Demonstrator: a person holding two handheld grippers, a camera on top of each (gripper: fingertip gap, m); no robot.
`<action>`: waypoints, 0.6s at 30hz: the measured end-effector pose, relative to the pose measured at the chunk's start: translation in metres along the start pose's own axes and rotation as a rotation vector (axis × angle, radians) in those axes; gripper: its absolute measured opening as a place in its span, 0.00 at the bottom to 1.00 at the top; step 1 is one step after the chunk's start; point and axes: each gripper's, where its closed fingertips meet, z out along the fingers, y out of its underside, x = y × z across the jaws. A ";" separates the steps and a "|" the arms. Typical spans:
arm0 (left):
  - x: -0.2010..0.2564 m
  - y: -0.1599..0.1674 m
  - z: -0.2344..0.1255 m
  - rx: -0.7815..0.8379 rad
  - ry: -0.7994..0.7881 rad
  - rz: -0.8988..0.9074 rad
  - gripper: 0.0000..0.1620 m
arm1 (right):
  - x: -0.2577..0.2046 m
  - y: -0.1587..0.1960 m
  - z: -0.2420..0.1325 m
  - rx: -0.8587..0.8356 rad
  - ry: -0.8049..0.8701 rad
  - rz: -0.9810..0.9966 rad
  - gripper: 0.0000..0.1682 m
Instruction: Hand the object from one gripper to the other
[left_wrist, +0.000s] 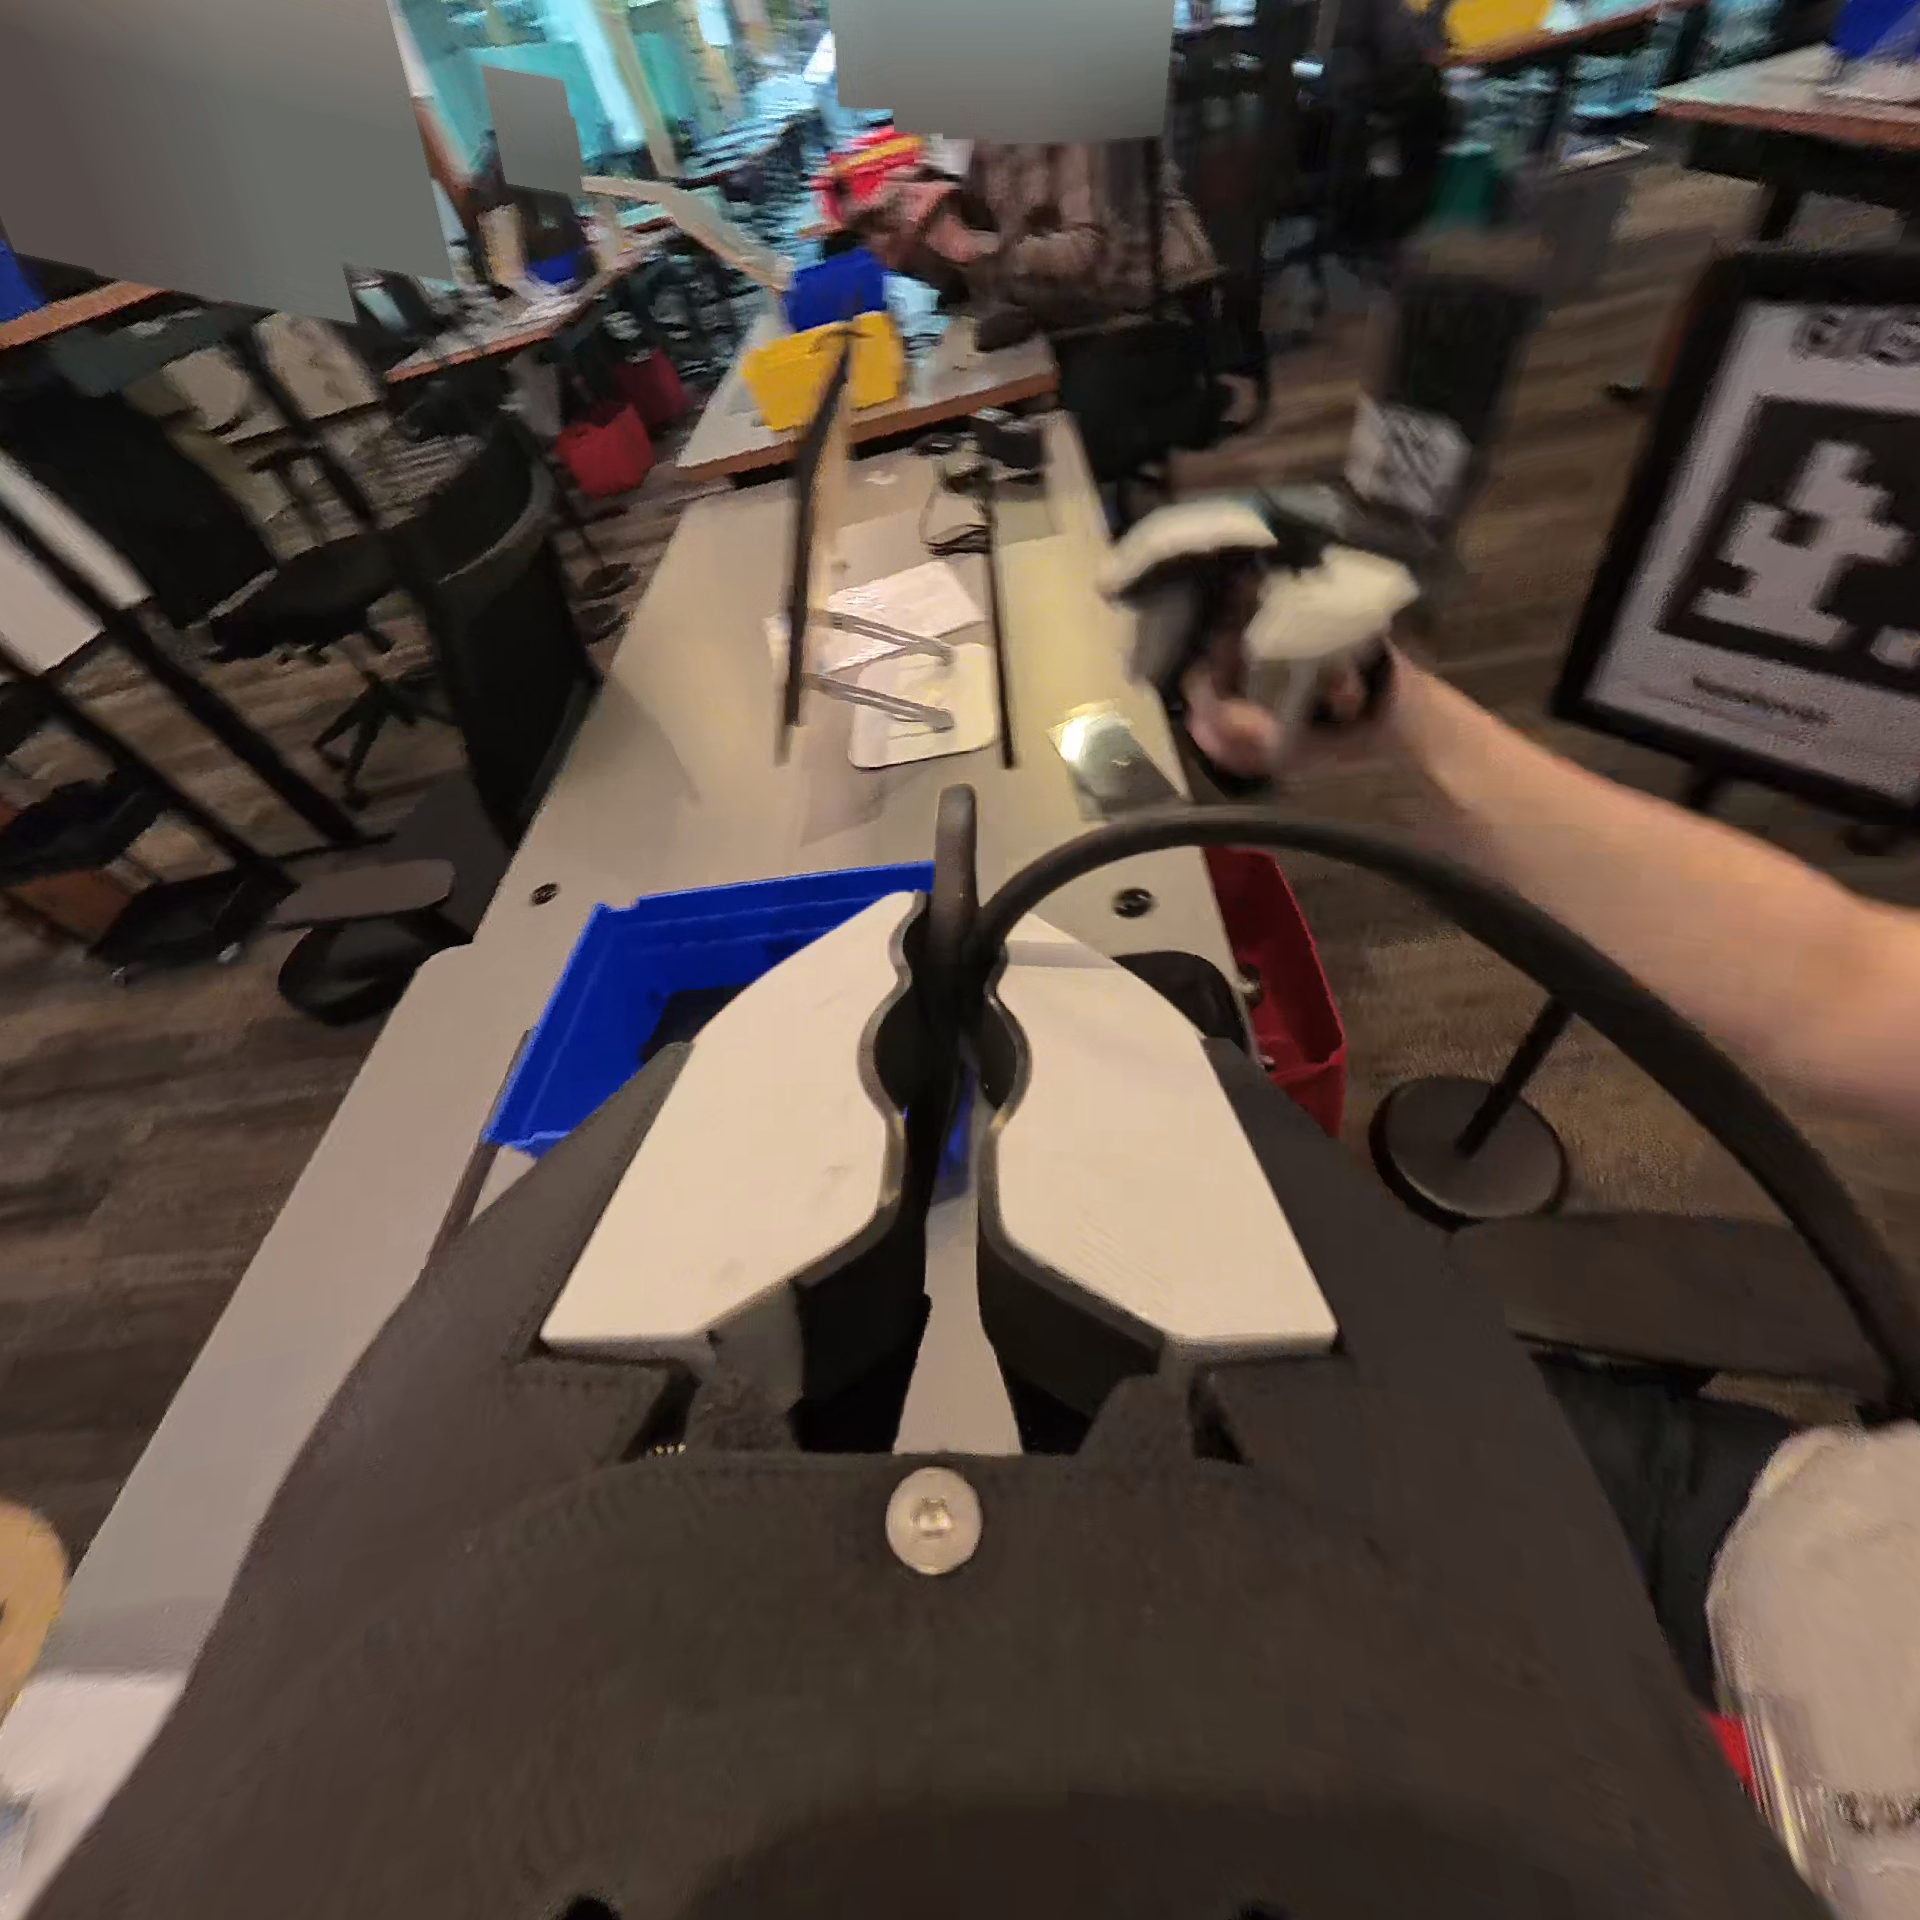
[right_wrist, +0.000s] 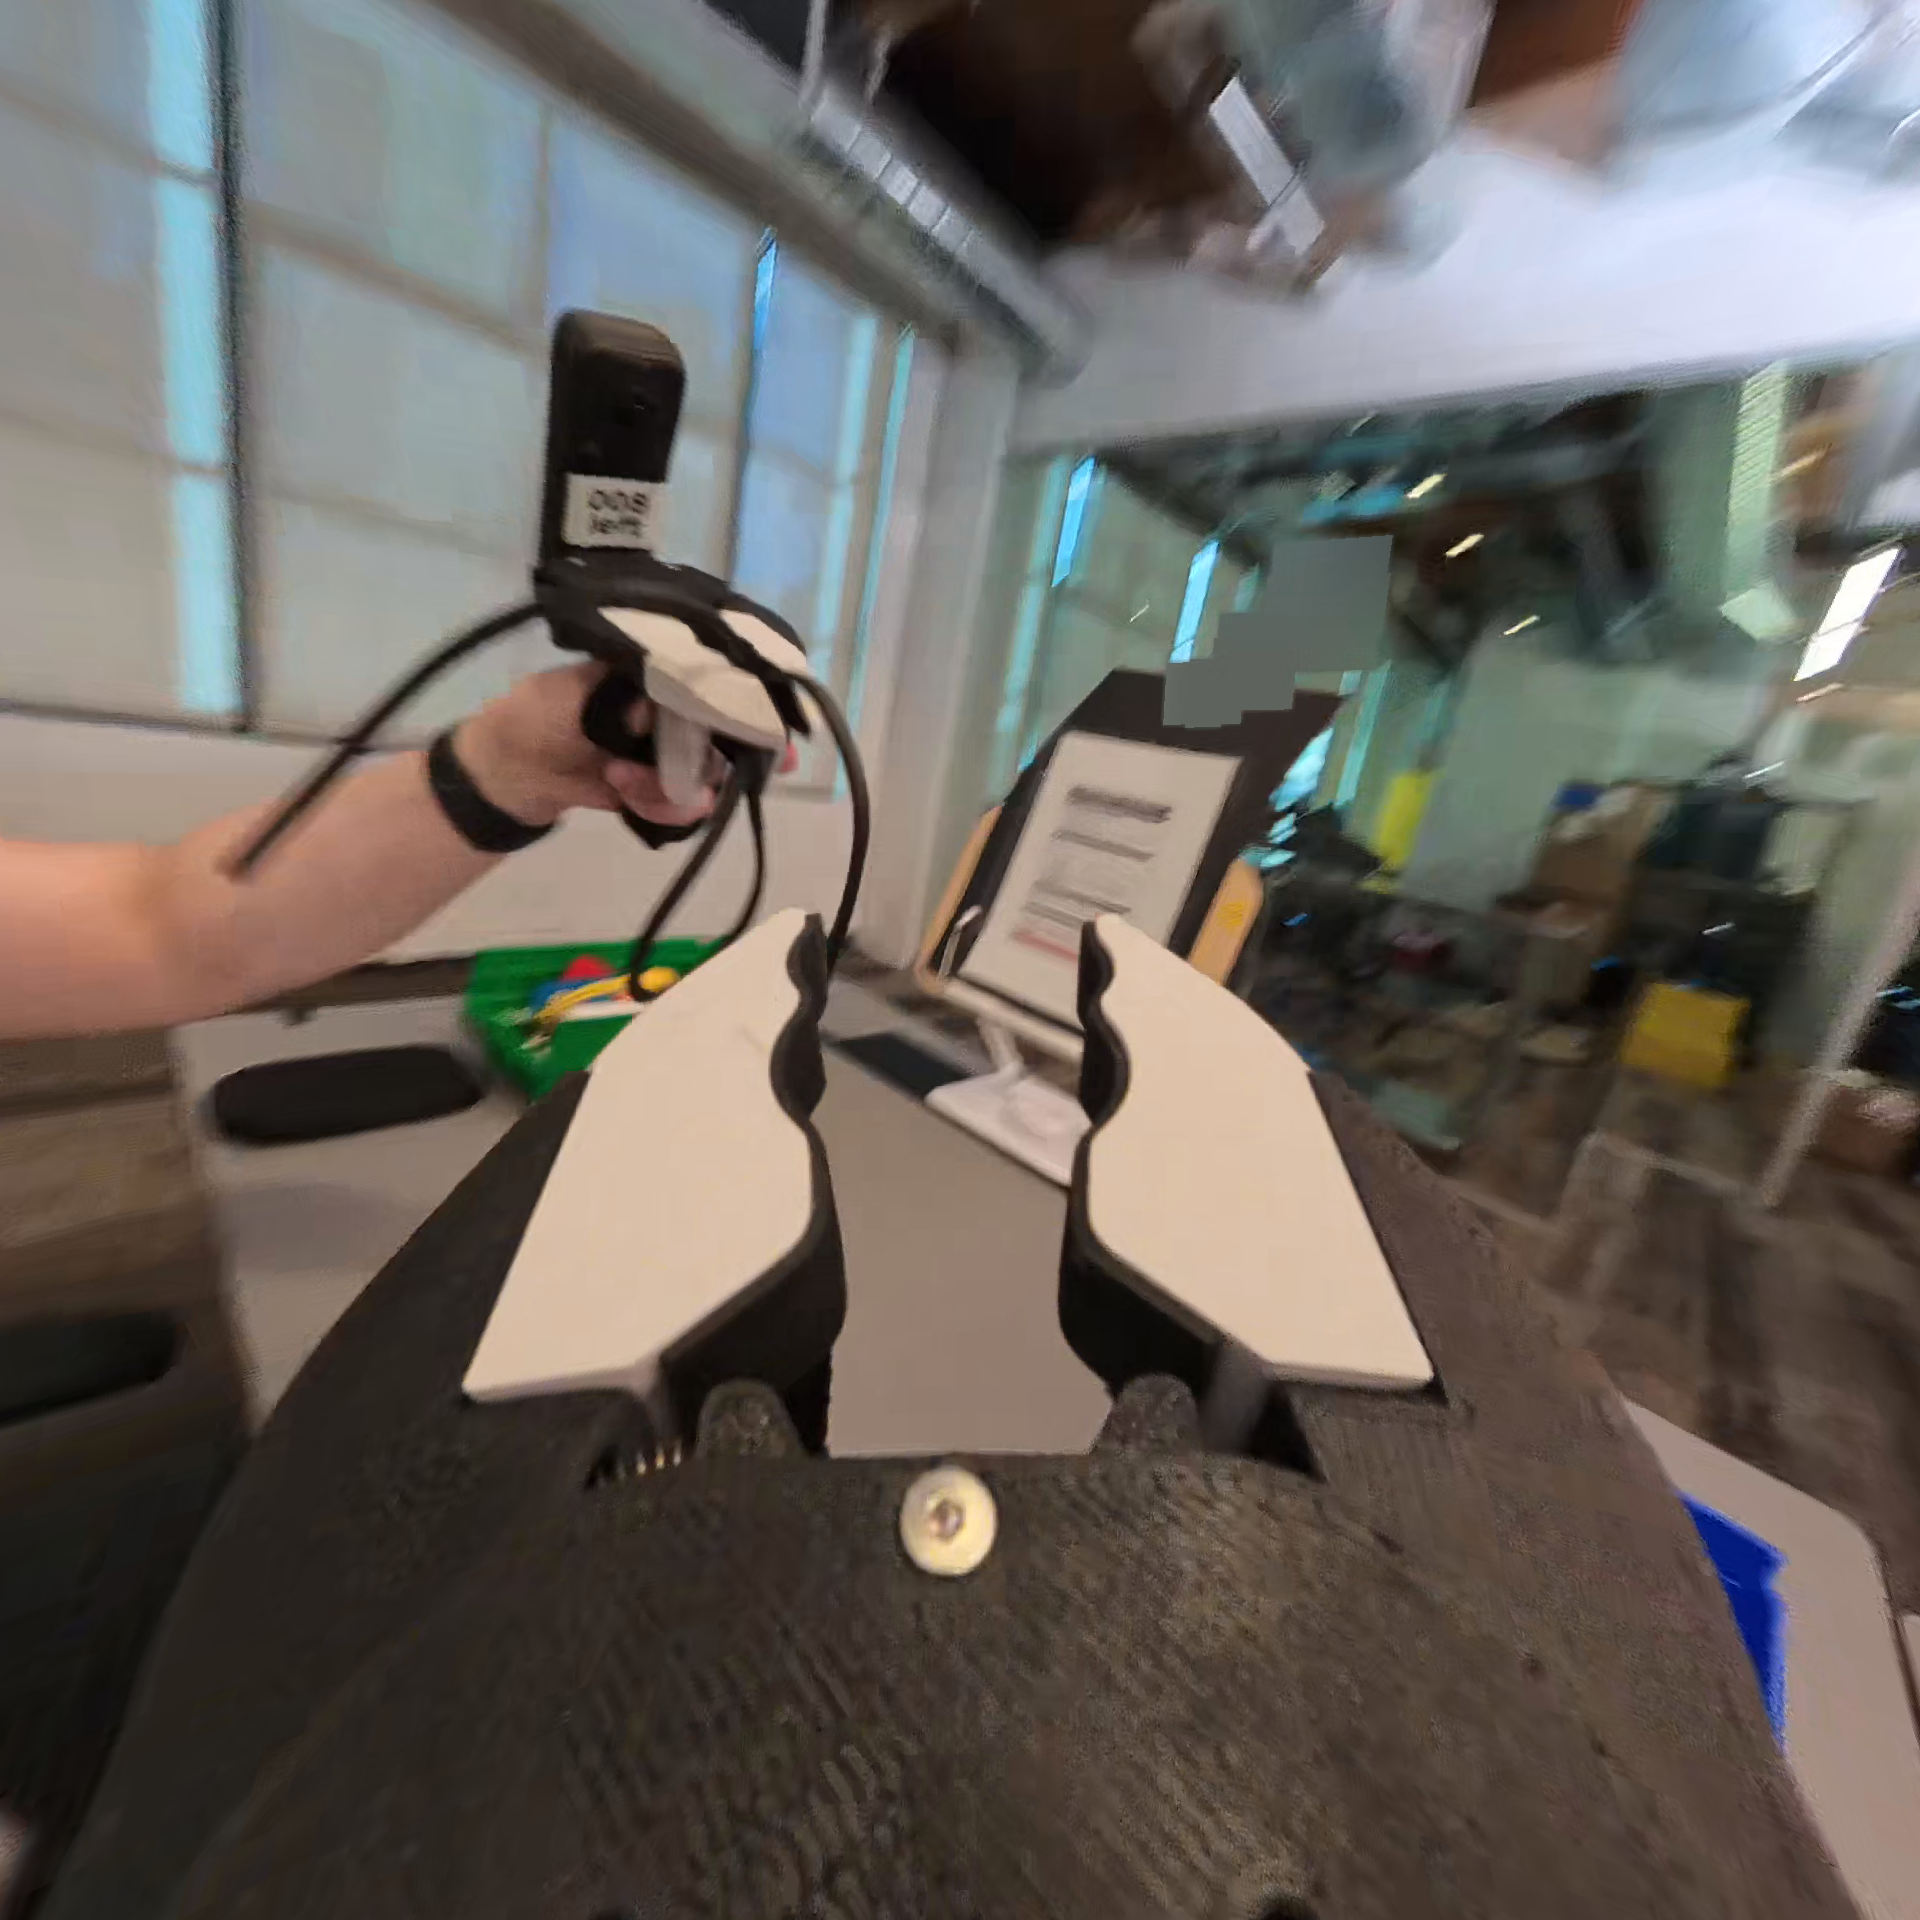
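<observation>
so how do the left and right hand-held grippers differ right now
The left hand-held gripper is shut on a black cable, while the right hand-held gripper is open and holds nothing. In the left wrist view the left one sits low over a blue bin, and the right one is held out ahead to the right, apart from the cable. Both have white fingers on black bodies.

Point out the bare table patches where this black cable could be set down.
The grey table is bare between the blue bin and the stand's white base, and along its left edge. Farther back it is crowded: papers, yellow bin. The left gripper holds the black cable; the red bin hangs on the right edge.
</observation>
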 end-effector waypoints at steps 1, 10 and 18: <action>-0.010 -0.004 -0.004 0.003 -0.065 -0.028 0.03 | -0.007 0.016 -0.001 0.034 0.042 -0.018 0.29; -0.050 -0.035 -0.013 0.101 -0.319 -0.173 0.03 | -0.074 0.086 0.110 0.201 0.157 0.241 0.35; -0.061 -0.041 -0.028 0.151 -0.389 -0.207 0.03 | -0.065 0.075 0.169 0.429 0.203 0.544 0.03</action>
